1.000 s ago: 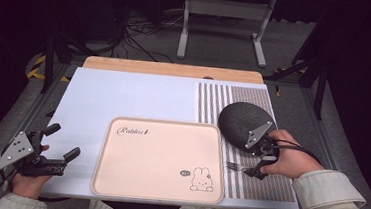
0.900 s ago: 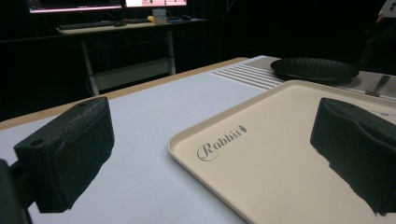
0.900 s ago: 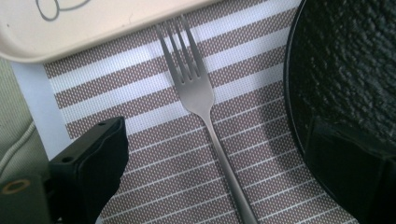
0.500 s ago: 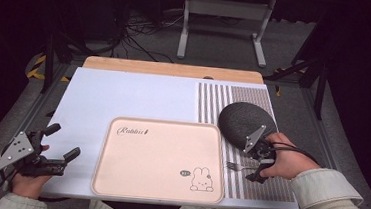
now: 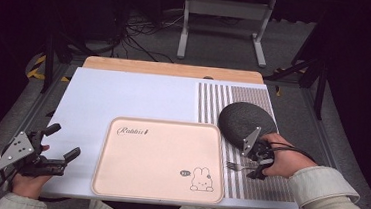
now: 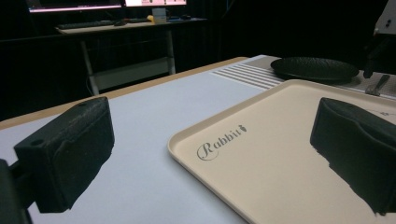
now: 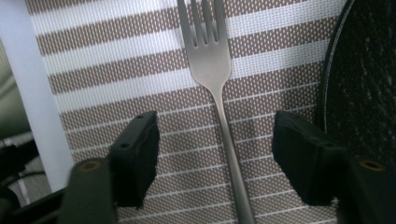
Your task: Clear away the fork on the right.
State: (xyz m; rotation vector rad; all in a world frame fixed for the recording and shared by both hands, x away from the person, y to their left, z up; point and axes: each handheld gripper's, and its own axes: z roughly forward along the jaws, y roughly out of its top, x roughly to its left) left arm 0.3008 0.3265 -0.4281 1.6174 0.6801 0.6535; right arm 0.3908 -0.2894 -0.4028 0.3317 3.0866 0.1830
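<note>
Fingers (image 7: 140, 154) straddle fork (image 7: 212, 70) handle, just closing, not touching; high view hides gap; left gripper (image 5: 62, 150) wide.

Between the right gripper's (image 7: 215, 158) matt black, foam-like pads lies a fork (image 7: 212, 70) of brushed metal with a dull satin sheen. Under it, a woven placemat (image 7: 140, 60), coarse mesh in brown and white stripes. Just beside the gripper, a dark plate (image 7: 369, 70), speckled and matt. By the left gripper (image 6: 205, 158), a smooth pink plastic tray (image 6: 280, 154).
</note>
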